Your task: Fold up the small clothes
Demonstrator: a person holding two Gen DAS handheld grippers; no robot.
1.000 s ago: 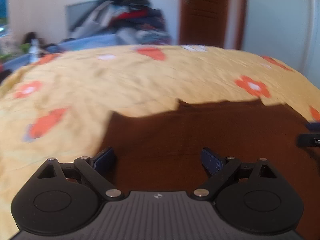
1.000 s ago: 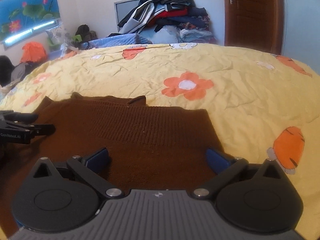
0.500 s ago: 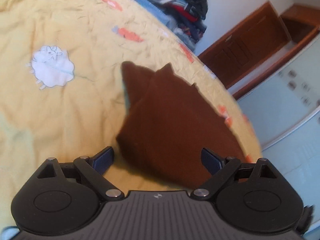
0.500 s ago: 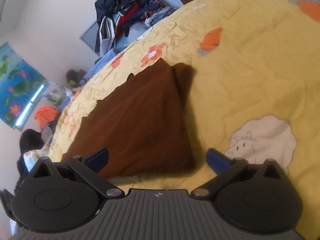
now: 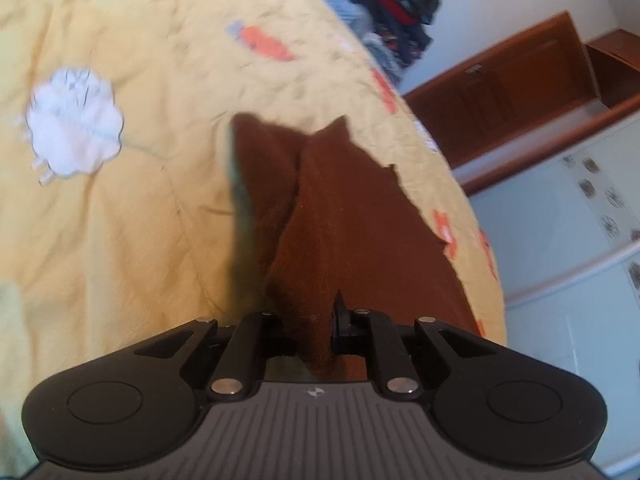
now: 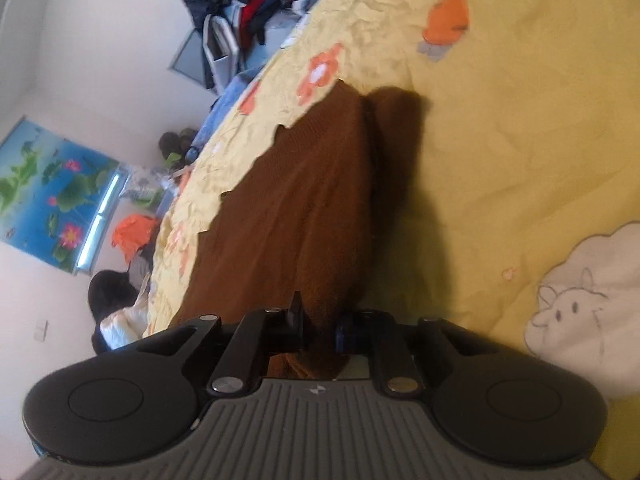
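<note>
A yellow bedspread point(image 5: 120, 240) printed with orange flowers and white sheep is covering the bed point(image 6: 520, 140) and filling most of both views. Along the bed's far edge a heap of mixed clothes point(image 6: 248, 4) is piling up against the white wall; no basket or bin is showing around it, so I cannot tell whether anything is holding it.

The brown knitted garment point(image 5: 352, 216) is lying on the bedspread, stretching from the near edge of the bed toward its middle, with one side doubling over into a raised ridge point(image 6: 360, 184).

The left tool point(image 5: 314, 334) is sitting at the garment's near end, its jaws pressing together on a bunched fold of the brown knit. The right tool point(image 6: 320, 332) is doing the same on its own near corner, jaws pinching a gathered lump of the fabric between them.
</note>
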